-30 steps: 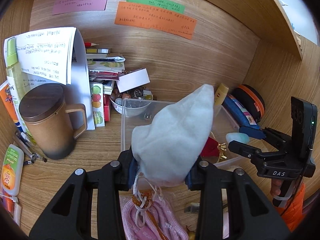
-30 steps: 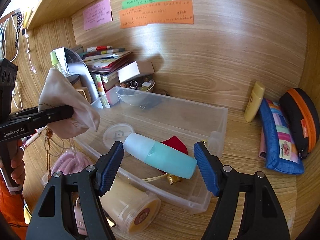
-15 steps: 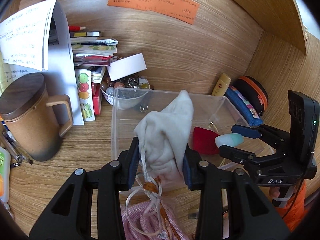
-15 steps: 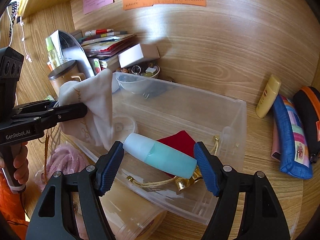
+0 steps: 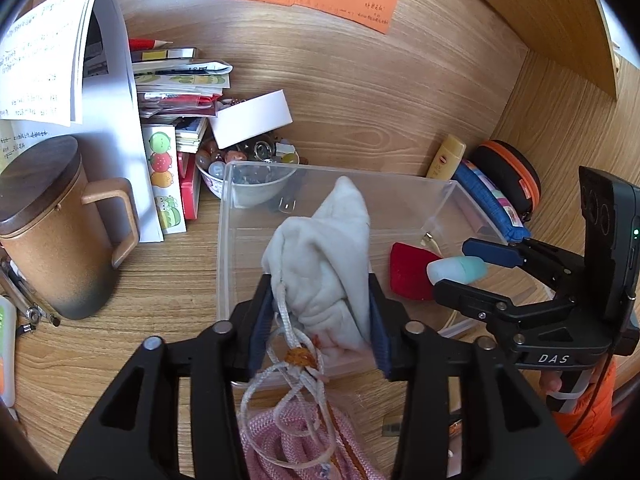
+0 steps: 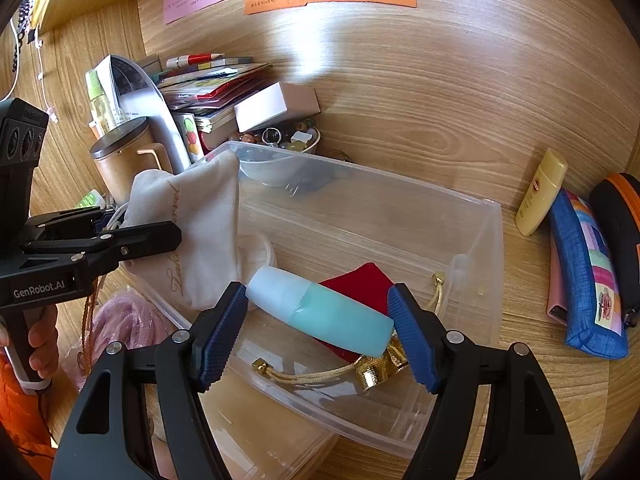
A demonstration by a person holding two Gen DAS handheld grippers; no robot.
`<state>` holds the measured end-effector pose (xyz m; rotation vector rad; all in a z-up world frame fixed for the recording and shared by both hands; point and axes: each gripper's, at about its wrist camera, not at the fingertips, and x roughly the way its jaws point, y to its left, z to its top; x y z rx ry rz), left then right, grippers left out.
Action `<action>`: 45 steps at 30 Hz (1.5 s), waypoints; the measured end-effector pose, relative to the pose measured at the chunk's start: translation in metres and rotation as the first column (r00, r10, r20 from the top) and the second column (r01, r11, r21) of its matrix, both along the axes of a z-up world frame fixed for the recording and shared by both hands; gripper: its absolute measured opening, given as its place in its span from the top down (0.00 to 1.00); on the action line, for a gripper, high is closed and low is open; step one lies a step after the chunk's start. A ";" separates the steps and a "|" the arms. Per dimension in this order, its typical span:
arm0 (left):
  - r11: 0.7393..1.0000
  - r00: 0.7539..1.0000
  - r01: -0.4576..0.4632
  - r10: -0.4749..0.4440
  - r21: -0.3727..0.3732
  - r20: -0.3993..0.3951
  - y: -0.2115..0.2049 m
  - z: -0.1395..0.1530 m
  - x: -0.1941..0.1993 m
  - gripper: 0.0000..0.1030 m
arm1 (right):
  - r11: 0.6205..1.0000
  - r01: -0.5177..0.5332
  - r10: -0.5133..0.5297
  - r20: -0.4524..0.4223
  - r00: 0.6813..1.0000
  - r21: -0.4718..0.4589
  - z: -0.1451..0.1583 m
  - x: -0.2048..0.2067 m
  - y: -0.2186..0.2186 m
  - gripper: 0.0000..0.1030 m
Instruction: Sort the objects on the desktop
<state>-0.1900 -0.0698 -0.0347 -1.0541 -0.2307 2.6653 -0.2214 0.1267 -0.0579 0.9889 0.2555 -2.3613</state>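
A clear plastic bin [image 5: 340, 172] [image 6: 492, 240] sits on the wooden desk. My left gripper [image 5: 320, 320] has a white drawstring pouch [image 5: 324, 264] [image 6: 192, 232] between its pads at the bin's near-left corner. Its jaws are opening, and the cloth touches both pads. The pouch slumps over the bin's wall with its cords hanging outside. My right gripper [image 6: 316, 324] is shut lengthwise on a teal bottle with a pale cap [image 6: 320, 312] [image 5: 456, 268], low over the bin. Beneath the bottle, inside the bin, lie a red pouch [image 6: 360, 280] and a gold drawstring bag [image 6: 376, 372].
A brown lidded mug [image 5: 52, 232], standing papers and stacked books crowd the left. A bowl of trinkets [image 5: 248, 176] touches the bin's far wall. To the right lie a yellow tube [image 6: 540, 192], a blue pencil case [image 6: 584, 280] and a black-orange case [image 5: 508, 176]. Pink rope [image 5: 288, 440] lies under my left gripper.
My left gripper came down and carried the white pouch from above the bin into its corner, where the cloth folded over. The right gripper with the bottle sank closer to the bin.
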 end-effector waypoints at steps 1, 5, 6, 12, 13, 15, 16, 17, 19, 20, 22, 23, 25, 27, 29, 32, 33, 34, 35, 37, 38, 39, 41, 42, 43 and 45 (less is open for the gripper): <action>1.000 1.000 0.002 -0.002 0.000 0.000 0.000 0.000 0.000 0.52 | 1.000 0.000 0.000 0.001 1.000 0.000 0.000 0.000 0.000 0.33; 1.000 1.000 0.000 0.000 -0.010 0.002 0.002 0.001 0.000 0.51 | 1.000 -0.003 0.003 0.007 1.000 0.001 0.000 0.000 0.000 0.33; 1.000 1.000 -0.001 0.001 -0.008 0.003 0.002 0.001 0.000 0.50 | 1.000 -0.004 0.004 0.009 1.000 0.001 0.000 0.000 0.000 0.32; 1.000 1.000 -0.016 0.016 -0.011 -0.009 0.001 0.006 0.004 0.45 | 1.000 -0.008 0.008 0.007 1.000 0.007 0.002 0.001 -0.002 0.31; 1.000 1.000 -0.020 0.019 -0.012 -0.015 0.001 0.008 0.005 0.44 | 1.000 -0.010 0.010 0.005 1.000 0.009 0.003 0.002 -0.002 0.30; 1.000 0.999 -0.026 0.025 -0.018 -0.027 0.000 0.012 0.008 0.42 | 1.000 -0.014 0.014 -0.001 1.000 0.010 0.005 0.004 -0.002 0.28; 0.999 0.999 -0.029 0.028 -0.022 -0.033 0.001 0.014 0.010 0.41 | 1.000 -0.014 0.014 -0.007 1.000 0.008 0.007 0.005 -0.002 0.27; 0.999 0.999 -0.031 0.030 -0.025 -0.039 0.001 0.016 0.011 0.40 | 1.000 -0.016 0.016 -0.011 1.000 0.006 0.008 0.006 -0.002 0.27; 0.999 0.998 -0.038 0.037 -0.034 -0.051 0.002 0.019 0.014 0.37 | 1.000 -0.015 0.015 -0.028 1.000 0.001 0.013 0.010 -0.001 0.25; 0.998 0.997 -0.044 0.041 -0.040 -0.058 0.002 0.021 0.016 0.35 | 1.000 -0.014 0.014 -0.034 0.999 0.000 0.014 0.012 0.000 0.25; 0.998 0.996 -0.052 0.048 -0.048 -0.074 0.003 0.025 0.021 0.32 | 1.000 -0.009 0.009 -0.044 0.999 -0.007 0.018 0.015 0.002 0.20; 0.997 0.996 -0.054 0.050 -0.050 -0.080 0.003 0.027 0.024 0.31 | 1.000 -0.006 0.005 -0.051 0.999 -0.014 0.020 0.018 0.004 0.20; 0.996 0.994 -0.063 0.057 -0.057 -0.092 0.004 0.030 0.029 0.28 | 1.000 -0.001 0.000 -0.057 0.998 -0.027 0.023 0.022 0.008 0.19; 0.996 0.993 -0.070 0.063 -0.063 -0.099 0.004 0.032 0.033 0.28 | 0.999 0.009 -0.011 -0.058 0.998 -0.038 0.026 0.025 0.012 0.19; 0.995 0.992 -0.078 0.071 -0.068 -0.105 0.004 0.033 0.039 0.26 | 0.999 0.025 -0.028 -0.057 0.998 -0.048 0.028 0.027 0.016 0.18; 0.992 0.989 -0.098 0.089 -0.075 -0.118 0.003 0.035 0.048 0.18 | 0.996 0.043 -0.046 -0.044 0.998 -0.074 0.029 0.032 0.023 0.15; 0.991 0.988 -0.105 0.095 -0.079 -0.125 0.003 0.036 0.052 0.17 | 0.996 0.046 -0.050 -0.040 0.998 -0.082 0.030 0.033 0.026 0.15; 0.991 0.987 -0.109 0.097 -0.083 -0.130 0.002 0.037 0.056 0.16 | 0.994 0.053 -0.057 -0.034 0.998 -0.093 0.030 0.035 0.029 0.15; 0.990 0.986 -0.112 0.099 -0.087 -0.134 0.002 0.038 0.059 0.15 | 0.993 0.059 -0.062 -0.032 0.998 -0.101 0.031 0.037 0.032 0.15; 0.987 0.984 -0.124 0.109 -0.100 -0.142 0.002 0.039 0.067 0.12 | 0.991 0.071 -0.075 -0.028 0.997 -0.113 0.031 0.040 0.036 0.15; 0.986 0.983 -0.129 0.113 -0.107 -0.145 0.003 0.039 0.070 0.11 | 0.990 0.076 -0.080 -0.027 0.996 -0.117 0.031 0.042 0.038 0.15; 0.984 0.982 -0.134 0.117 -0.113 -0.146 0.003 0.039 0.073 0.11 | 0.989 0.081 -0.084 -0.026 0.996 -0.120 0.031 0.044 0.040 0.15; 0.982 0.982 -0.142 0.124 -0.122 -0.145 0.001 0.037 0.080 0.11 | 0.988 0.085 -0.089 -0.023 0.996 -0.125 0.030 0.048 0.042 0.15; 0.981 0.981 -0.146 0.128 -0.125 -0.143 0.000 0.037 0.083 0.11 | 0.988 0.086 -0.089 -0.020 0.996 -0.129 0.030 0.051 0.043 0.15; 0.980 0.981 -0.152 0.134 -0.128 -0.140 -0.001 0.035 0.087 0.11 | 0.987 0.086 -0.090 -0.019 0.996 -0.132 0.029 0.053 0.045 0.15; 0.978 0.980 -0.163 0.145 -0.131 -0.133 -0.004 0.032 0.092 0.11 | 0.987 0.087 -0.090 -0.015 0.996 -0.135 0.028 0.058 0.046 0.15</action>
